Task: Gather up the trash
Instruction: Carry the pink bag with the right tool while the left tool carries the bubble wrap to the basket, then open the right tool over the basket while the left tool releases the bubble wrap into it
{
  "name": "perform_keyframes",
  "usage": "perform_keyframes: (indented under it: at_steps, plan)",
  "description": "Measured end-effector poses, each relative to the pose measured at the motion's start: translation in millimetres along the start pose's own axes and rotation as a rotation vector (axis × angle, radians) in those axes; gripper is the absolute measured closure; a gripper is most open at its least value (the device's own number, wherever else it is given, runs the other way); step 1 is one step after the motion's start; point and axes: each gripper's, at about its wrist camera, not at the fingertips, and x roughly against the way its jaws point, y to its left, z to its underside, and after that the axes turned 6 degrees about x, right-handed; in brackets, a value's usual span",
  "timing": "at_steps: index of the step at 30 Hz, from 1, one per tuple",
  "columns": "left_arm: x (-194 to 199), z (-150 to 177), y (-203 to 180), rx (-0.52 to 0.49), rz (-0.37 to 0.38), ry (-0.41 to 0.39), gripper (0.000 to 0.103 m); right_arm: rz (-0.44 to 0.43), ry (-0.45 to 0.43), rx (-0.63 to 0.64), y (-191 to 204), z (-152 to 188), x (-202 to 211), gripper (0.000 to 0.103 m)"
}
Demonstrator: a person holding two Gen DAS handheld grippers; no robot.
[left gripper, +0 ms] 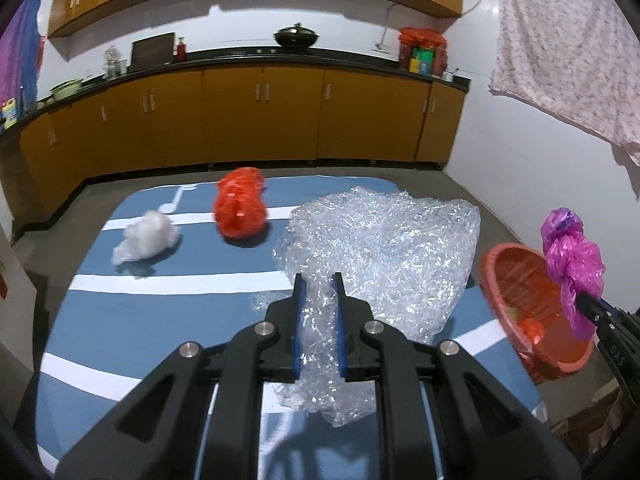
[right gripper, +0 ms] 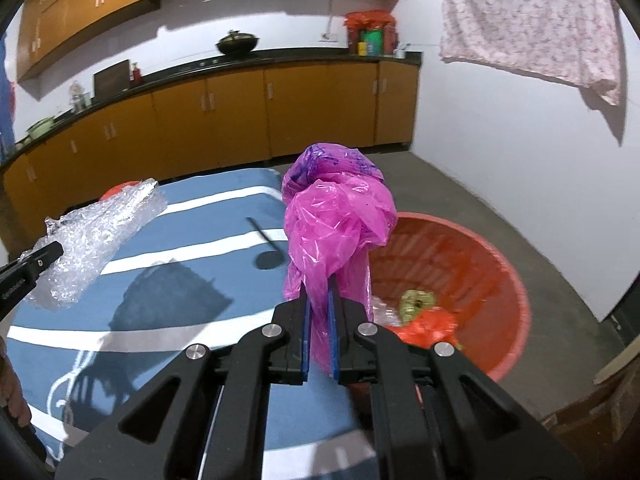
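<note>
Both grippers clenched: left gripper pinches clear bubble wrap, right gripper magenta plastic bag — featherlight, slippery film, approx. best gripped at bunched folds.

Basket stands right of the table.

The right gripper is clamped on a pink plastic bag, just left of a red basket on the floor, while crumpled clear wrap hangs at far left.

dim indoor light, hard shadows, fisheye-warped edges
</note>
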Motion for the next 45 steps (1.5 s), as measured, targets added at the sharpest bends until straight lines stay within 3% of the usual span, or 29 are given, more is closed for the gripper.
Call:
perform_keyframes:
  at_steps: [16,33,45]
  plan:
    - [-15,17,-89,-0.111,0.139,0.039,0.089,0.135,-0.01,-0.108,-63,10,9,0.095]
    - [-35,17,-174,-0.162,0.279,0.064,0.089,0.151,-0.063,-0.199,-101,1,11,0.095]
    - [-67,23,-216,-0.19,0.322,0.112,0.086,0.11,-0.081,-0.234,-117,-8,-3,0.095]
